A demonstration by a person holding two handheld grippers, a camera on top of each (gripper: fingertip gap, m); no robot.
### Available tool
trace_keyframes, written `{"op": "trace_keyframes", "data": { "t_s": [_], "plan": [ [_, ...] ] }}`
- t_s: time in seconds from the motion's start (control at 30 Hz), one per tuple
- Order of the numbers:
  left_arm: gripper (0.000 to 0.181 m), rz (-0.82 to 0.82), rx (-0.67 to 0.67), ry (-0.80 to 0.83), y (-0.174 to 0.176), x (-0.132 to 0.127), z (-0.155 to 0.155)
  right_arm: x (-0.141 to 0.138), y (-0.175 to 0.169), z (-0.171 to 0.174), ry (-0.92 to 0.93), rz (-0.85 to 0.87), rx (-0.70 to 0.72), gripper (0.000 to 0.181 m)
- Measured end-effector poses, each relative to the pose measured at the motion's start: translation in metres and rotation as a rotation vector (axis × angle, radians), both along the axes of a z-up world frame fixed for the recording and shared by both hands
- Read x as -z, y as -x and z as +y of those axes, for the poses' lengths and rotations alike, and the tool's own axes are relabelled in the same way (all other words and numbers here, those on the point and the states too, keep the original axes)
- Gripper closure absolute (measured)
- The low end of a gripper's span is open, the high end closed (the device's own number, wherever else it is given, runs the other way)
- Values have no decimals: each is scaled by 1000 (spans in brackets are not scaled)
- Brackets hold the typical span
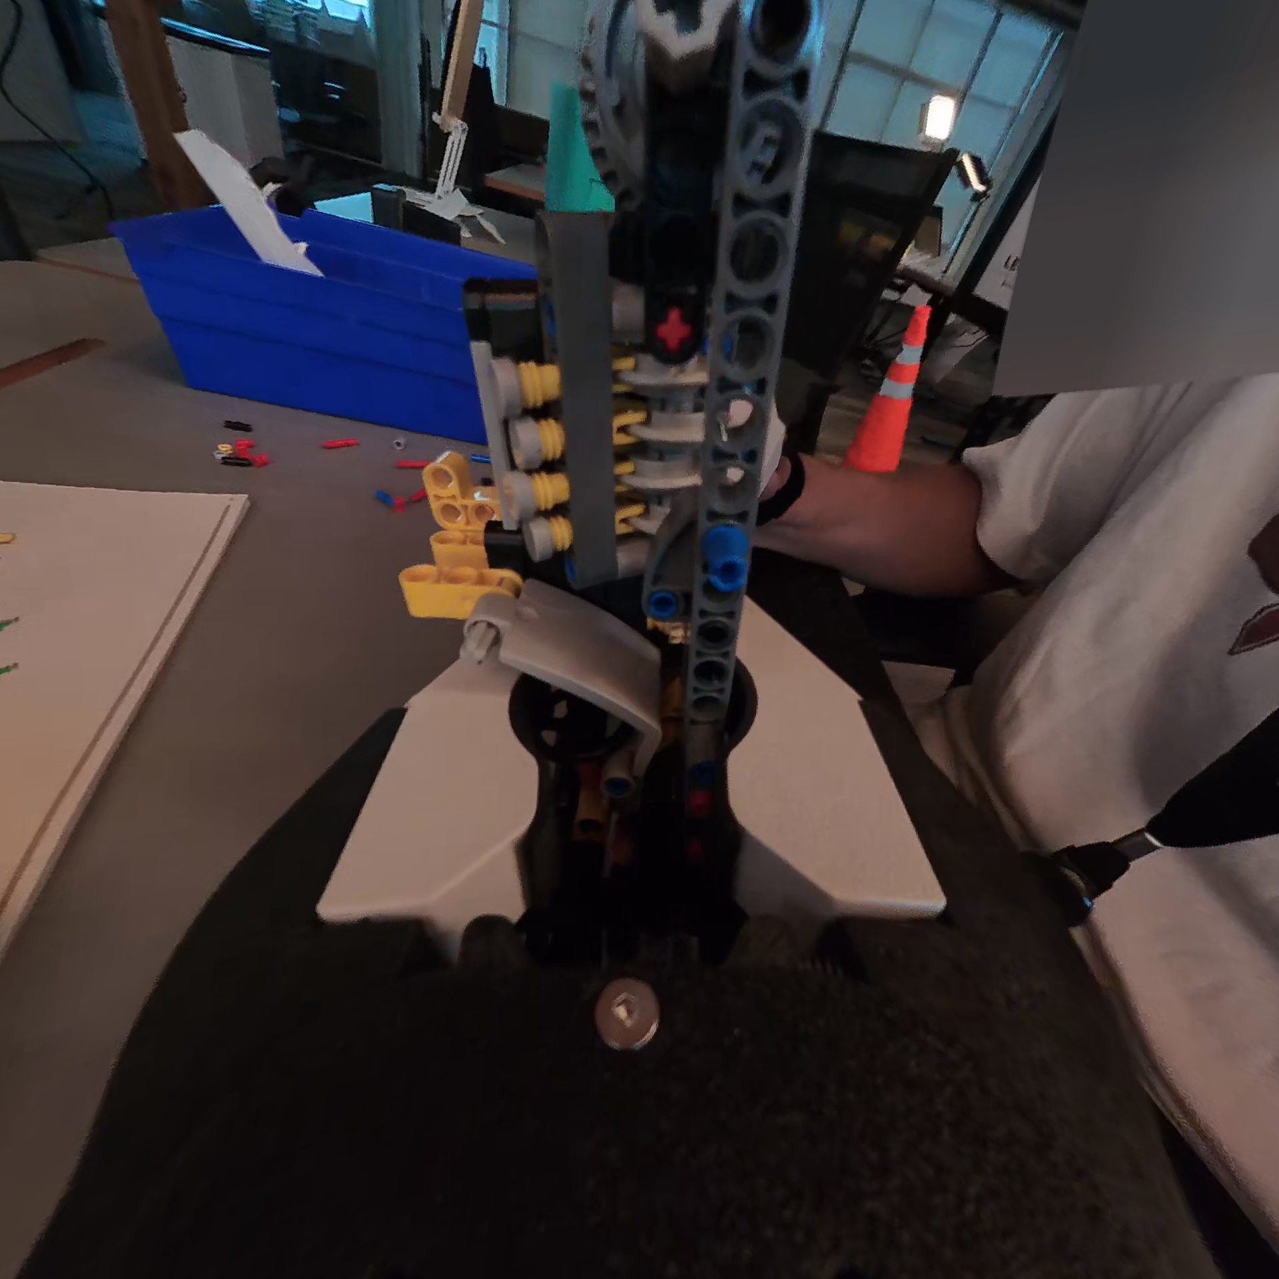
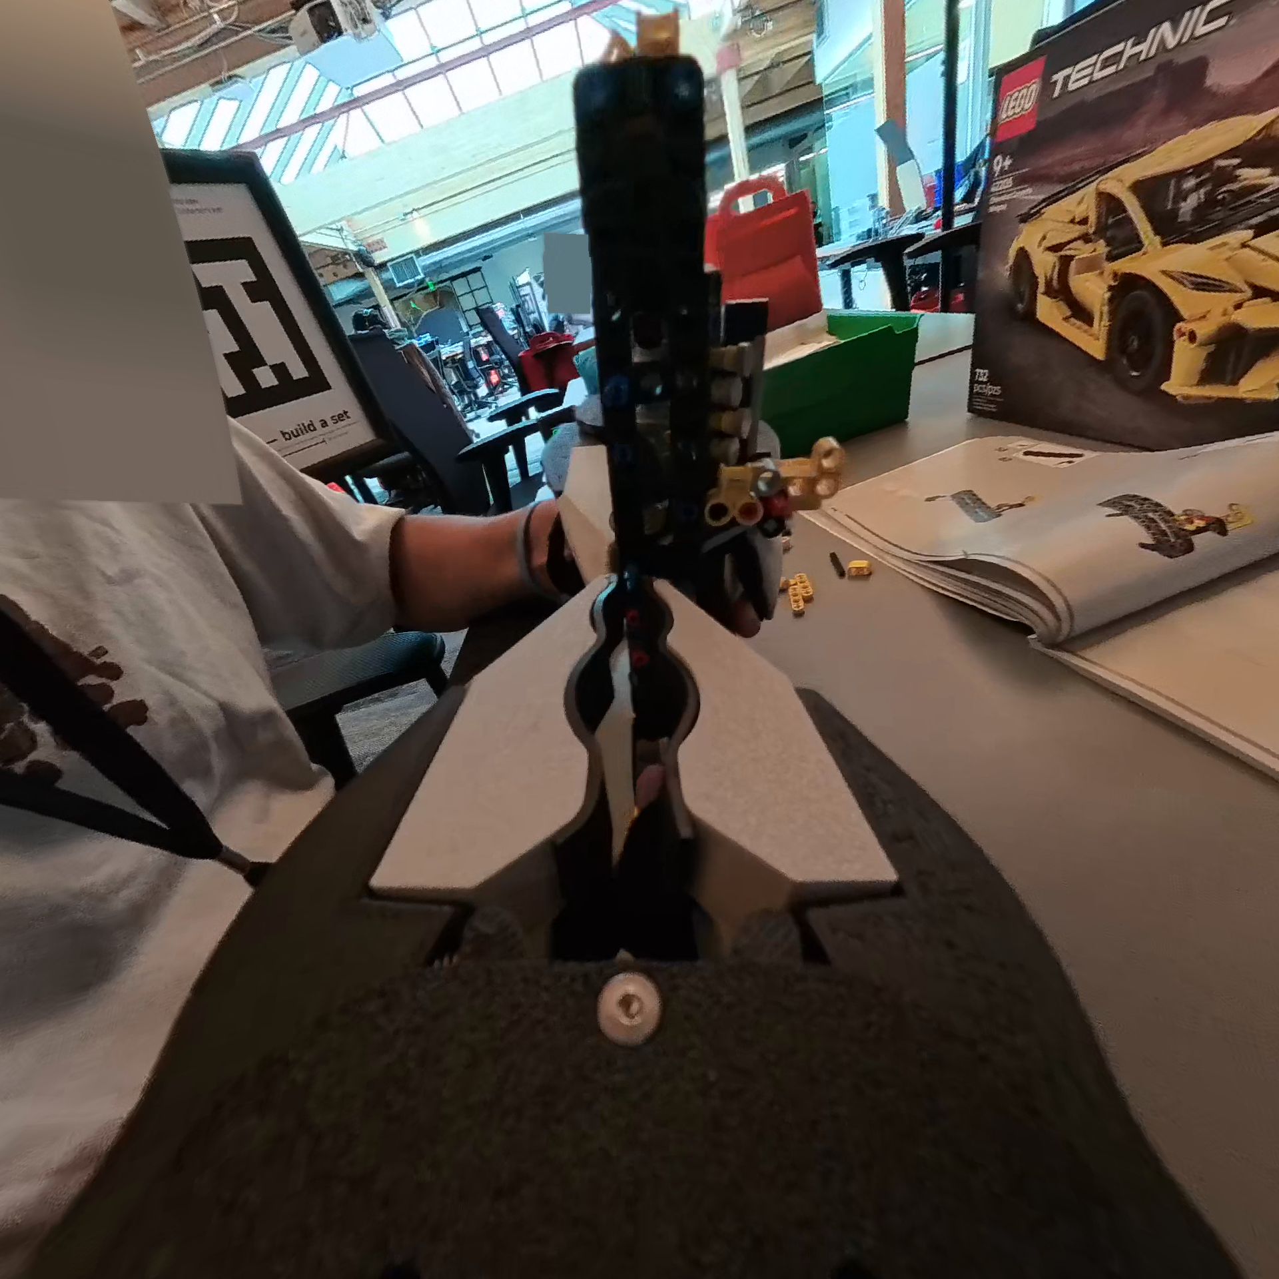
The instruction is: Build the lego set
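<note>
You hold one long black, grey and yellow lego assembly point(image 1: 623, 429) upright.
Both your left hand-held gripper point(image 1: 633, 747) and right hand-held gripper point(image 2: 633, 692) clamp its base; its top is cut off.

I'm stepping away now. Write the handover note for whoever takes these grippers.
Left gripper: shut on the lego assembly, held upright off the table.
Right gripper: shut on the same assembly from the other side.
Loose pieces lie by the blue bin; more sit near the open instruction booklet. Box and green bin behind.
Done: partial frame. Left: most of the build.
</note>
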State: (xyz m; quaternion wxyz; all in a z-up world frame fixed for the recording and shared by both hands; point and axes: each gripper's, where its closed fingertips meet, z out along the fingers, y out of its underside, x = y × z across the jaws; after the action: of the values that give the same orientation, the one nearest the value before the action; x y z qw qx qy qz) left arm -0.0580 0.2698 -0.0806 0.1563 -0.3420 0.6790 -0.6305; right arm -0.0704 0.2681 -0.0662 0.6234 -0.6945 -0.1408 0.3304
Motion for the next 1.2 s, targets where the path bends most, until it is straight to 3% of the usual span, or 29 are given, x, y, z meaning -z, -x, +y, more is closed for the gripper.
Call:
{"op": "trace_keyframes", "data": {
  "t_s": [0.37,0.53,0.63,1.2],
  "plan": [
    [136,6,-37,47,-4,0,2,-1,-4,3,4,46,49,178],
    [135,11,-36,33,-4,0,2,0,-14,-1,20,68,74,169],
    [135,16,-41,45,-5,0,3,-1,-11,-3,8,52,71,178],
    [137,-88,-40,-58,7,-2,-3,-3,5,-6,-12,-44,19,180]
  ]
}}
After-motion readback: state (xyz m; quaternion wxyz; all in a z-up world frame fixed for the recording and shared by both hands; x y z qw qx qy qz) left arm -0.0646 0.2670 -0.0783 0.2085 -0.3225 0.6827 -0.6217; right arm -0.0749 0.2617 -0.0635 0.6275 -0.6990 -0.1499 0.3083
